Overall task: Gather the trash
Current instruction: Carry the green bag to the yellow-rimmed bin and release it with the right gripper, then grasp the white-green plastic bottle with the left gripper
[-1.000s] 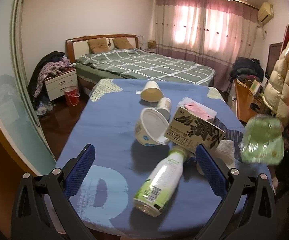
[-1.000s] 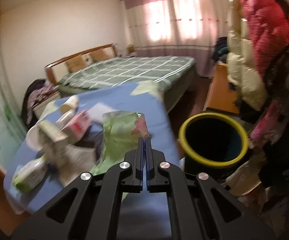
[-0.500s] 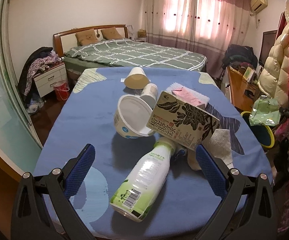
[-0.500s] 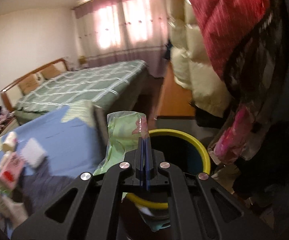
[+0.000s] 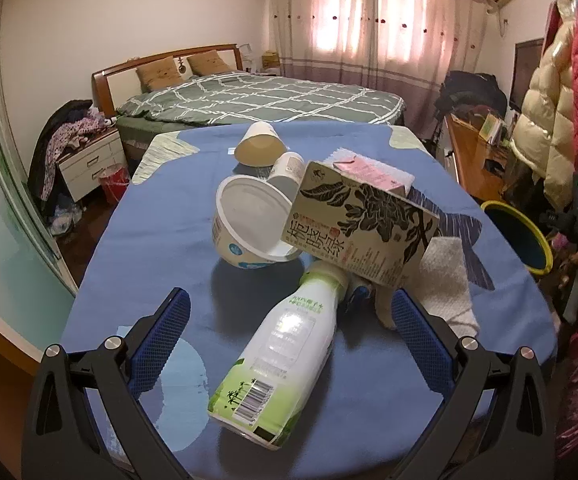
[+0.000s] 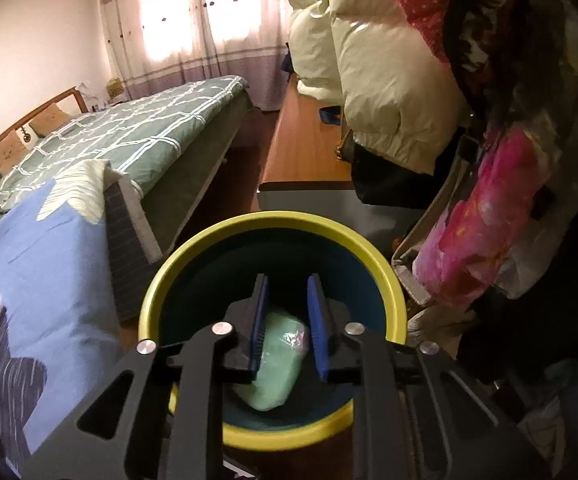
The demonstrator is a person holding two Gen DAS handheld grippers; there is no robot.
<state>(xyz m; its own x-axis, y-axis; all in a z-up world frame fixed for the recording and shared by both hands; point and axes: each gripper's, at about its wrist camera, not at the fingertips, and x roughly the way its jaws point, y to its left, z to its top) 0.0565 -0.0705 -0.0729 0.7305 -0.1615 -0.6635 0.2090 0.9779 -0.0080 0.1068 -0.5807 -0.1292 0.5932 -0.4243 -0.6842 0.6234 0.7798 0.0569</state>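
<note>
Above the bin (image 6: 373, 256) rim, right gripper (image 6: 287, 322) jaws just parted

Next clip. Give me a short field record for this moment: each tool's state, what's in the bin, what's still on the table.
right tool: open over the bin, jaws just opened, pads clear of the packet
bin: yellow rim, dark inside, beside the table
in bin: green packet
left tool: open, empty, low over the table
table: blue cloth
still on table: green-and-white bottle lying down, patterned carton, white tub tipped, paper cup, pink box, white tissue
</note>
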